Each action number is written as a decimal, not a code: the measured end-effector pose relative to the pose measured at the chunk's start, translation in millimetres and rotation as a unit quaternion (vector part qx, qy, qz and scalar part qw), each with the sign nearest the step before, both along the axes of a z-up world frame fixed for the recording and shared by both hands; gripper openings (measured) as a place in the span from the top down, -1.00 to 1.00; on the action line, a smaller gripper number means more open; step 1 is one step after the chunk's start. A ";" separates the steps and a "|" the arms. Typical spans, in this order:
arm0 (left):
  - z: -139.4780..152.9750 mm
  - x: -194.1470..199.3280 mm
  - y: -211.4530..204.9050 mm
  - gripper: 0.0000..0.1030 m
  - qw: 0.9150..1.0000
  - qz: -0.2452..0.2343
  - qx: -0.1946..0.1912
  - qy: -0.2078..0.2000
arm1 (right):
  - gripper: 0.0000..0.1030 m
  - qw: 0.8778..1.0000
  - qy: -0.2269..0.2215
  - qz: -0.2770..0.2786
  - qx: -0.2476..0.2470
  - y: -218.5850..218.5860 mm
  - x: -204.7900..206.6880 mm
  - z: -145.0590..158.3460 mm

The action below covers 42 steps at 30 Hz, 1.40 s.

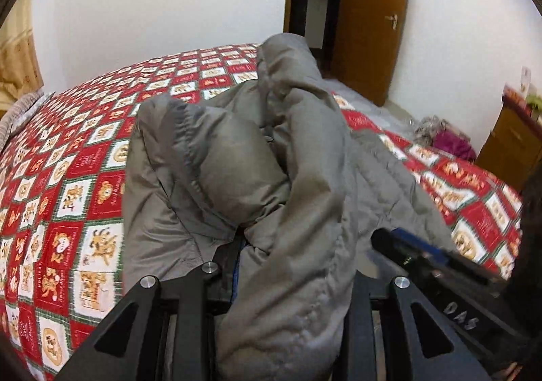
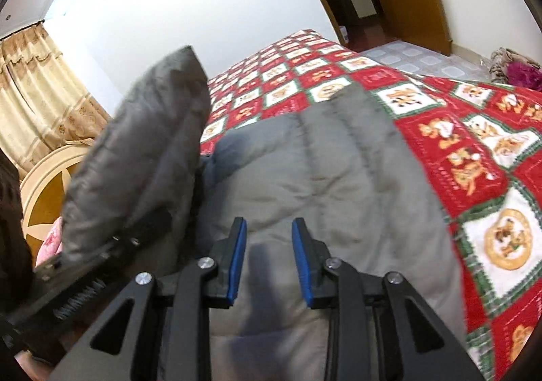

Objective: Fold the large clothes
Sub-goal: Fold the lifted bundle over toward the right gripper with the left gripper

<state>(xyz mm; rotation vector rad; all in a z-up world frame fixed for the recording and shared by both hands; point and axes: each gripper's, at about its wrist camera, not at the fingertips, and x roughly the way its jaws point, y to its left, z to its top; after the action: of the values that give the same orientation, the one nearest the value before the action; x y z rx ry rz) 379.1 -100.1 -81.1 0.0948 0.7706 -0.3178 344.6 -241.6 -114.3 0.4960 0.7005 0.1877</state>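
Observation:
A grey padded jacket (image 1: 237, 157) lies on a bed with a red and white checked cover (image 1: 67, 177). My left gripper (image 1: 284, 279) is shut on a fold of the jacket, which drapes over its fingers and hides them. In the right wrist view the lifted part of the jacket (image 2: 142, 157) stands up at the left, held by the left gripper (image 2: 111, 245). My right gripper (image 2: 269, 262) is open with blue pads (image 2: 237, 262), hovering just above the flat grey jacket (image 2: 321, 177). The right gripper also shows at the right of the left wrist view (image 1: 423, 255).
A brown wooden door (image 1: 369, 18) stands open behind the bed. A pile of clothes (image 1: 443, 137) lies on the floor at the right, beside a wooden cabinet (image 1: 511, 143). Beige curtains (image 2: 37, 93) and a round headboard (image 2: 47, 184) are at the left.

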 end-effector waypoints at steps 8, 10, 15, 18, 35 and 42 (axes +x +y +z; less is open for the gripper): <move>-26.2 -1.6 -31.9 0.42 0.999 -0.010 0.047 0.000 | 0.37 1.000 0.010 -0.013 0.022 -24.8 -5.6 -6.5; -33.1 -4.8 -37.9 0.42 0.998 -0.013 0.060 -0.013 | 0.35 0.999 0.005 -0.005 0.037 -27.7 -8.2 -3.8; -43.2 -18.6 -35.7 0.39 0.997 -0.032 0.046 -0.055 | -0.20 0.994 -0.007 0.034 0.099 -37.7 2.1 4.2; -43.9 -26.0 -28.1 0.20 0.996 -0.052 -0.001 -0.070 | -0.33 0.990 0.000 0.083 0.110 -30.4 16.4 11.3; 36.7 -89.9 94.1 -0.60 0.961 -0.189 -0.191 -0.064 | 0.76 0.991 0.055 0.118 0.040 -2.7 46.6 -22.4; -10.1 26.4 222.7 -0.71 0.945 0.099 -0.310 0.014 | 0.71 0.992 0.054 0.112 0.028 3.4 46.5 -18.3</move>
<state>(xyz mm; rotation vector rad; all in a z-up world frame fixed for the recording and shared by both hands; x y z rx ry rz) 405.5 122.6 -91.2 -0.5793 0.6711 -0.3569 391.1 -238.3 -132.6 0.4839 0.8583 0.3951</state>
